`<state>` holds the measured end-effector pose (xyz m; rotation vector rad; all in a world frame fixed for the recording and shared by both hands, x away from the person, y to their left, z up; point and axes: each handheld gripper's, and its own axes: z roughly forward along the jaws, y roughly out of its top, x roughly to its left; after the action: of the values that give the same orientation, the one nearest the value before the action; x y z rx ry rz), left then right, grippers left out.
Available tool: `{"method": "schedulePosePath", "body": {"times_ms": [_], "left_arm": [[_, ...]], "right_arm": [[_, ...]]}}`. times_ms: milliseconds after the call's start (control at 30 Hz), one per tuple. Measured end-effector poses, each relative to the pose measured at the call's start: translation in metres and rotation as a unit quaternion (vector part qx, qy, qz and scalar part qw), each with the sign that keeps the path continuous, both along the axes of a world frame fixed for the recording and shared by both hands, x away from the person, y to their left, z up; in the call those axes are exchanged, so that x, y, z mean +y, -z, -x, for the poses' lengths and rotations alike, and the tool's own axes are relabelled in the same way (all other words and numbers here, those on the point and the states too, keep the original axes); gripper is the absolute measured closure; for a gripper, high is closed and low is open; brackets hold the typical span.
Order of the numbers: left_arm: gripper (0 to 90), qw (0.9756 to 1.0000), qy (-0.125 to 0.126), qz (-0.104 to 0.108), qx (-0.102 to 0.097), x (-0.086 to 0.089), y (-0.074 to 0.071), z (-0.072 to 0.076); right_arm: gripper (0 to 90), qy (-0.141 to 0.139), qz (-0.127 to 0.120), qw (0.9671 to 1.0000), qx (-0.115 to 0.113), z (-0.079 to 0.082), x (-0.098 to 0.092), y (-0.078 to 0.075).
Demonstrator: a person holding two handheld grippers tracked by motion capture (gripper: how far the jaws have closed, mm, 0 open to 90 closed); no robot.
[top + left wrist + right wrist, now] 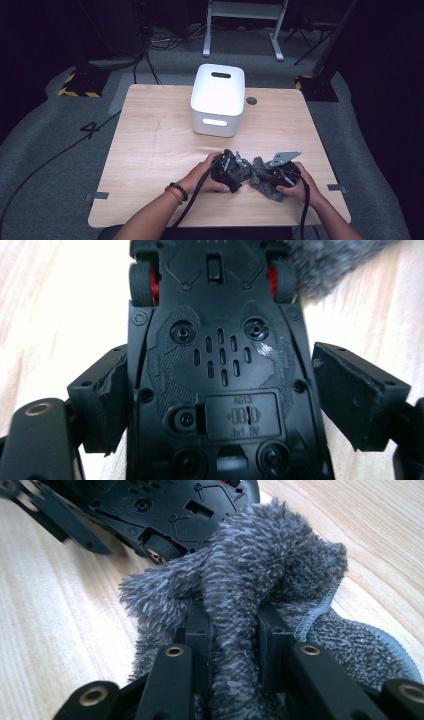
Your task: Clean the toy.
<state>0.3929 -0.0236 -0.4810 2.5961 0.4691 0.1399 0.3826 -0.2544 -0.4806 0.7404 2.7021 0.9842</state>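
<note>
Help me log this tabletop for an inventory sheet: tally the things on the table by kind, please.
Toy car, black, underside up: 1
Grey fluffy cloth: 1
White bin with handle slots: 1
Hand-held grippers: 2, left gripper and right gripper
Total: 5

My table is light wood with visible grain. A white bin with slotted handles stands on it toward the far edge, centred. Near me, a grey fuzzy cloth lies on the wood, beside a black toy car.
</note>
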Motion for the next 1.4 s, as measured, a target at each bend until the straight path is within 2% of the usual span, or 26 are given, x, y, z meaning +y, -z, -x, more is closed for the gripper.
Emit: {"method": "schedulePosePath", "body": {"times_ms": [67,133,200,267,467,600,667,733,833,933,1133,1267,1400], "left_arm": [[16.0,0.9999,0.003,-0.014,-0.002,-0.002,0.001,-0.001],[16.4,0.9999,0.002,-0.015,0.002,-0.002,0.001,-0.002],[23.7,0.9999,0.005,-0.012,-0.001,0.0,-0.001,-0.003],[24.9,0.9999,0.007,-0.014,0.002,0.002,-0.001,-0.004],[25.3,0.9993,0.025,-0.024,-0.014,0.003,-0.002,-0.001],[25.4,0.9994,0.026,-0.011,-0.017,0.006,-0.004,0.0],[25.4,0.9993,0.025,-0.005,-0.026,0.008,-0.005,0.001],[25.4,0.9993,0.023,0.014,-0.024,0.012,-0.008,0.001],[25.4,0.998,0.029,0.048,-0.029,0.017,-0.013,0.001],[25.4,0.9972,0.029,0.055,-0.042,0.017,-0.017,0.005],[25.4,0.9946,0.037,0.089,-0.038,0.018,-0.02,0.006],[25.8,0.9934,0.04,0.1,-0.039,0.017,-0.023,0.007],[25.8,0.9925,0.044,0.107,-0.039,0.018,-0.027,0.007]], "right_arm": [[73.0,-0.005,-0.001,1.0,0.0,0.001,0.001,0.0],[72.8,-0.008,-0.002,1.0,0.001,0.001,0.003,-0.001],[72.5,-0.011,-0.001,0.9999,-0.001,0.002,0.003,-0.001],[72.0,-0.008,-0.004,1.0,-0.002,0.002,0.002,-0.002],[71.6,0.001,-0.015,0.9999,-0.007,0.0,-0.004,-0.005],[71.7,0.01,-0.021,0.9997,-0.01,-0.001,-0.009,-0.007],[71.9,0.013,-0.021,0.9996,-0.011,-0.002,-0.012,-0.007],[72.0,0.017,-0.025,0.9995,-0.012,-0.003,-0.013,-0.007],[72.2,0.014,-0.024,0.9996,-0.01,-0.003,-0.012,-0.006],[72.3,0.008,-0.023,0.9996,-0.011,-0.001,-0.008,-0.006],[72.7,-0.005,-0.061,0.9981,-0.003,0.0,-0.004,-0.009],[73.3,-0.017,-0.112,0.9936,-0.003,0.003,-0.004,-0.013],[74.1,-0.02,-0.129,0.9912,-0.022,0.007,-0.001,-0.021]]}}
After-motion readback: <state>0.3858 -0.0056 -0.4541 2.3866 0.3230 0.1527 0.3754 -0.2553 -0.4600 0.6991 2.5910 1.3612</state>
